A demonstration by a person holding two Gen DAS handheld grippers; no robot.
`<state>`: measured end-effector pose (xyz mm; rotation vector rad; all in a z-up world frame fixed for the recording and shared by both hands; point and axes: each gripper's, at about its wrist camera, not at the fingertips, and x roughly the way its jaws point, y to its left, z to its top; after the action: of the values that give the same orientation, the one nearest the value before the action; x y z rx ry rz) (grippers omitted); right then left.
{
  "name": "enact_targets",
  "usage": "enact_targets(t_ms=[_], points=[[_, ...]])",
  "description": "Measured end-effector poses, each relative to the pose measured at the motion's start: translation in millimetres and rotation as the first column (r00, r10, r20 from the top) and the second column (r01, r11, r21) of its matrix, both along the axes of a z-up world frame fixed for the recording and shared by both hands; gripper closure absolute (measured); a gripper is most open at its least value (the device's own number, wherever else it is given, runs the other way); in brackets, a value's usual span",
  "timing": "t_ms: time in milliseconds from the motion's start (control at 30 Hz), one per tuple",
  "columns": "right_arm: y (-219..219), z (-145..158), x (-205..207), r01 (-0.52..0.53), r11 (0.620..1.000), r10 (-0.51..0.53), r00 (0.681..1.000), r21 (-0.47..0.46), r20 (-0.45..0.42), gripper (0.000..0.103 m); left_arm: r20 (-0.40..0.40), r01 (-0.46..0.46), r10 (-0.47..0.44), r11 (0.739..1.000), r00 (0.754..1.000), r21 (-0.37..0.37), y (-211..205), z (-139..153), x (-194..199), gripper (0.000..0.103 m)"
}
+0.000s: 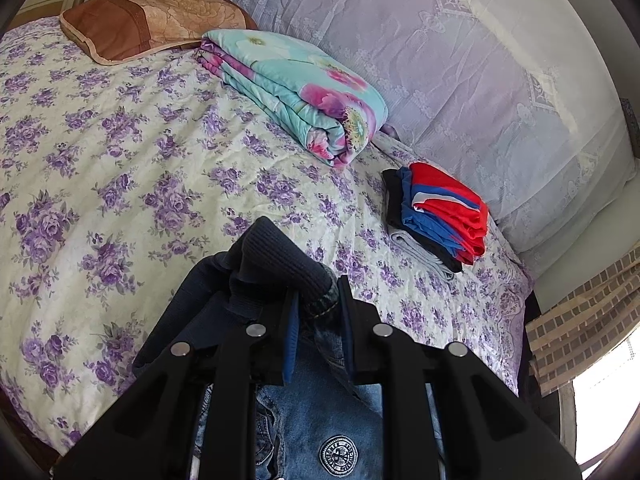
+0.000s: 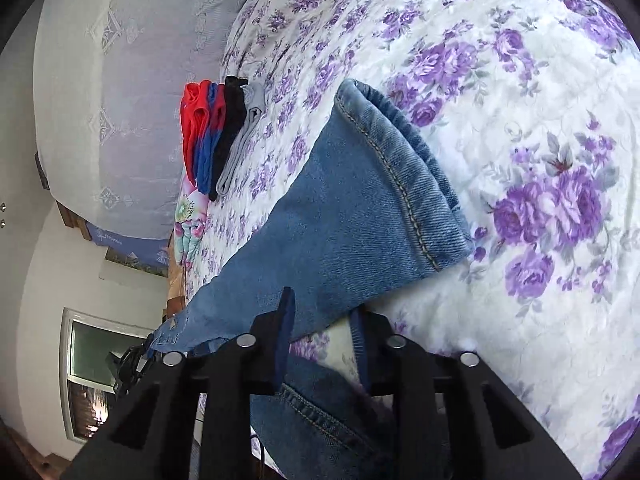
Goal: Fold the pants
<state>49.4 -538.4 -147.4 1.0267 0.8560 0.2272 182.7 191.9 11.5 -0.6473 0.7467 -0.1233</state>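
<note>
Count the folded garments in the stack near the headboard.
4 visible in the stack, top to bottom: red, blue, black, grey lying on the floral bedspread. More may be hidden between layers.

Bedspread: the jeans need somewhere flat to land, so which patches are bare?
The bedspread lies bare from the brown pillow and rolled floral quilt toward the left gripper. It is crowded along the lace-covered side, at the folded clothes stack.
</note>
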Motion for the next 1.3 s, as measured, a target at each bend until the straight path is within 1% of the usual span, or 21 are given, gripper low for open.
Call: enact_targets(t_ms=[67, 200, 267, 333, 367, 400, 433, 467, 500, 533, 667, 767, 800, 833, 900, 933, 967, 1033, 1133, 1200, 1300], points=[[0, 8, -2, -0.002, 1.000, 0.003, 0.999, -0.024, 0.040, 0.096, 0.002, 0.006, -0.006, 1.000, 1.000, -0.003, 0, 2, -1, 0.086], [-9, 43, -10, 0.026, 0.999, -0.019, 0.983, -0.039, 0.182, 0.099, 0.014, 0.022, -0.021, 0.999, 1.000, -0.043, 4, 9, -7, 0.086], [-21, 65, -10, 0.068, 0.997, -0.056, 0.965, -0.038, 0.256, 0.100, 0.026, 0.026, -0.025, 0.999, 0.999, -0.042, 3, 15, -9, 0.086], [-32, 81, -5, 0.094, 0.994, -0.075, 0.954, -0.052, 0.291, 0.100, 0.031, 0.038, -0.037, 0.999, 0.999, -0.017, -2, 22, -3, 0.086], [-33, 84, 2, 0.064, 0.995, -0.042, 0.962, -0.076, 0.270, 0.096, 0.029, 0.039, -0.039, 0.999, 0.999, 0.000, -5, 24, 1, 0.086], [-32, 81, 9, 0.021, 0.997, -0.003, 0.975, -0.078, 0.222, 0.096, 0.019, 0.032, -0.032, 0.999, 0.999, 0.003, -6, 23, 5, 0.086], [-29, 74, 12, 0.000, 0.999, 0.009, 0.985, -0.053, 0.171, 0.089, 0.006, 0.027, -0.027, 1.000, 1.000, 0.006, -7, 22, 9, 0.086], [-24, 66, 12, -0.020, 0.999, 0.025, 0.991, -0.037, 0.130, 0.065, -0.003, 0.027, -0.027, 1.000, 1.000, 0.009, -8, 20, 13, 0.086], [-16, 60, 10, -0.039, 0.999, 0.042, 0.995, -0.029, 0.094, 0.052, -0.007, 0.026, -0.026, 1.000, 1.000, 0.010, -8, 18, 15, 0.086], [-9, 55, 7, -0.051, 0.998, 0.052, 0.996, -0.024, 0.077, 0.045, -0.009, 0.024, -0.024, 1.000, 1.000, 0.010, -7, 16, 17, 0.086], [9, 35, -5, -0.057, 0.998, 0.057, 0.998, -0.005, 0.031, 0.046, -0.010, 0.024, -0.024, 1.000, 1.000, -0.002, -4, 10, 20, 0.086], [13, 10, 1, -0.042, 0.998, 0.043, 0.998, 0.039, -0.043, 0.046, -0.012, 0.028, -0.028, 1.000, 1.000, 0.005, -3, 9, 19, 0.086], [13, 3, 4, -0.034, 0.999, 0.037, 0.998, 0.041, -0.058, 0.046, -0.013, 0.031, -0.031, 1.000, 0.999, 0.008, -3, 9, 18, 0.086], [14, 0, 6, -0.025, 0.999, 0.027, 0.998, 0.042, -0.063, 0.051, -0.013, 0.032, -0.032, 0.999, 0.999, 0.008, -2, 8, 17, 0.086], [13, 1, 10, -0.001, 0.999, 0.002, 1.000, 0.042, -0.029, 0.063, -0.018, 0.029, -0.029, 1.000, 0.999, 0.007, -1, 5, 16, 0.086], [13, 3, 13, 0.002, 1.000, -0.002, 1.000, 0.030, -0.003, 0.082, -0.021, 0.025, -0.025, 1.000, 0.999, 0.008, -1, 4, 15, 0.086], [13, 6, 15, 0.005, 1.000, -0.005, 1.000, 0.005, 0.021, 0.098, -0.024, 0.020, -0.020, 1.000, 0.999, 0.006, -1, 3, 16, 0.086], [15, 18, 19, 0.001, 0.999, 0.002, 0.997, -0.041, 0.071, 0.098, -0.022, 0.021, -0.021, 1.000, 1.000, 0.004, -1, 6, 15, 0.086], [16, 48, 26, -0.001, 0.993, 0.019, 0.987, -0.114, 0.159, 0.098, -0.007, 0.036, -0.036, 0.999, 0.999, 0.025, -8, 17, 18, 0.086], [9, 67, 36, 0.011, 0.991, 0.015, 0.980, -0.131, 0.199, 0.098, -0.001, 0.041, -0.041, 0.999, 0.999, 0.032, -11, 25, 26, 0.086], [-4, 93, 69, 0.032, 0.987, 0.009, 0.969, -0.160, 0.247, 0.099, -0.016, 0.037, -0.037, 0.999, 0.999, -0.017, -10, 29, 51, 0.086]])
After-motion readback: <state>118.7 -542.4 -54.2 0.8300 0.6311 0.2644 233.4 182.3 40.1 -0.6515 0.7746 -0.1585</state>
